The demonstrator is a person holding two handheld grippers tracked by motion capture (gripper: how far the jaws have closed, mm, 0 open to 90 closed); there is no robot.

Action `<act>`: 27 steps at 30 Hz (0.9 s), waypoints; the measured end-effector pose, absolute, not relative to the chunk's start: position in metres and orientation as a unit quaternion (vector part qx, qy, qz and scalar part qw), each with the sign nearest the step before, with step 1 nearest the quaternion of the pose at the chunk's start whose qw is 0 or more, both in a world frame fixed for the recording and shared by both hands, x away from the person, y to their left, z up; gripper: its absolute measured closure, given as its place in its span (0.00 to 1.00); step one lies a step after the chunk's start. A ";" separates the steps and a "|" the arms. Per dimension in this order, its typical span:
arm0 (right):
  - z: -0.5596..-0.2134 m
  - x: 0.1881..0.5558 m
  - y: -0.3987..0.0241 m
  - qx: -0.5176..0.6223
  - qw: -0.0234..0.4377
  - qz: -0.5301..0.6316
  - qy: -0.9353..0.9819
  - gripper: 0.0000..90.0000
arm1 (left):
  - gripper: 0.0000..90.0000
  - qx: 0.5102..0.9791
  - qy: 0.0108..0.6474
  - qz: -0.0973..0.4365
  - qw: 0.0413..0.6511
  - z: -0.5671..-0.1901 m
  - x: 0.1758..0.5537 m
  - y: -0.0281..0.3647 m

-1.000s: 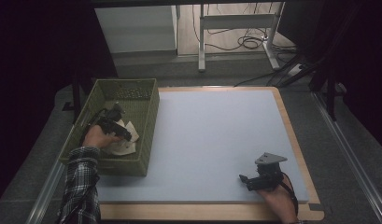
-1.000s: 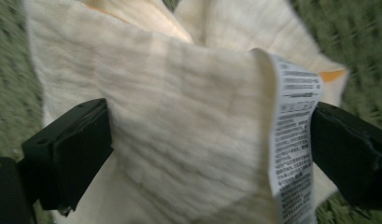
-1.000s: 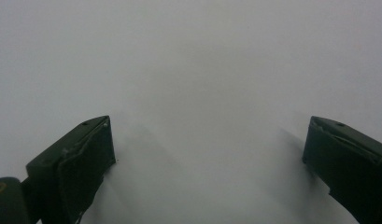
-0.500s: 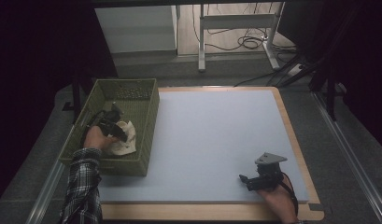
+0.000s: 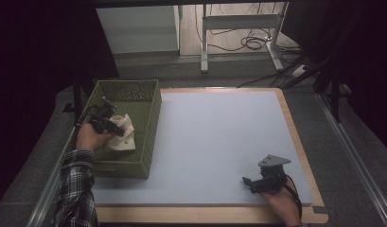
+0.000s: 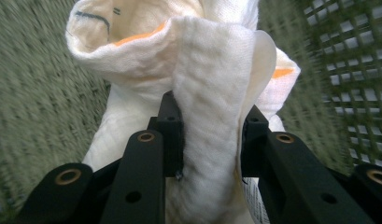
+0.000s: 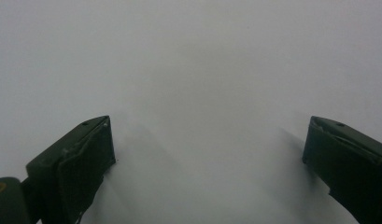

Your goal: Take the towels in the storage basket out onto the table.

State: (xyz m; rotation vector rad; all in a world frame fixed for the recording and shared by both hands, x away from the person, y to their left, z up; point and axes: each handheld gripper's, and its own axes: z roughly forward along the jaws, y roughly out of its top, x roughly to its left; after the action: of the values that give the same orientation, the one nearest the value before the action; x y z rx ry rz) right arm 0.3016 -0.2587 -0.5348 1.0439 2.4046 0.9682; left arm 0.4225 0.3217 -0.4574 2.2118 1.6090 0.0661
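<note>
Bench (image 5: 219, 142): pale blue mat with a wood border along the right and near edges. Green mesh basket (image 5: 148, 127) sits at the bench's left edge, its far end up near the far-left corner.

Cloth (image 5: 121, 132): white, bunched, inside the basket in its nearer half. In the left gripper view the cloth (image 6: 207, 93) shows orange trim and a dark mark near the top fold, basket mesh (image 6: 347, 60) behind it.

Your left gripper (image 5: 116, 128) is over the basket, hand on it from the near-left side. Left gripper (image 6: 209, 135) jaws have just been closing and now pinch a thick vertical fold of the cloth between the pads, fabric bulging out on both sides. Grip is on the cloth, nothing else.

Your right gripper (image 5: 250, 183) rests near the bench's near-right corner, well apart from the basket, grey three-cornered plate on top. In the right gripper view the right gripper (image 7: 209, 154) has its jaws spread wide over bare mat, nothing between them.
</note>
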 end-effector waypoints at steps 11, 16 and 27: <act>-0.535 0.301 -0.259 0.368 0.173 0.341 0.848 0.02 | 0.76 0.796 0.557 0.056 0.231 -0.417 0.408 0.321; -0.535 0.301 -0.259 0.368 0.173 0.341 0.848 0.02 | 0.75 0.801 0.541 0.076 0.243 -0.393 0.398 0.317; -0.535 0.301 -0.259 0.368 0.173 0.341 0.848 0.02 | 0.75 0.810 0.512 0.092 0.271 -0.365 0.392 0.298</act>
State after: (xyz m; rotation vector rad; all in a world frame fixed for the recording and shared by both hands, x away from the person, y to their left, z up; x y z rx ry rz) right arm 0.3015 -0.2587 -0.5348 1.0433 2.4041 0.9668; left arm 0.3917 0.2983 -0.3647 2.1818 1.3786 0.2474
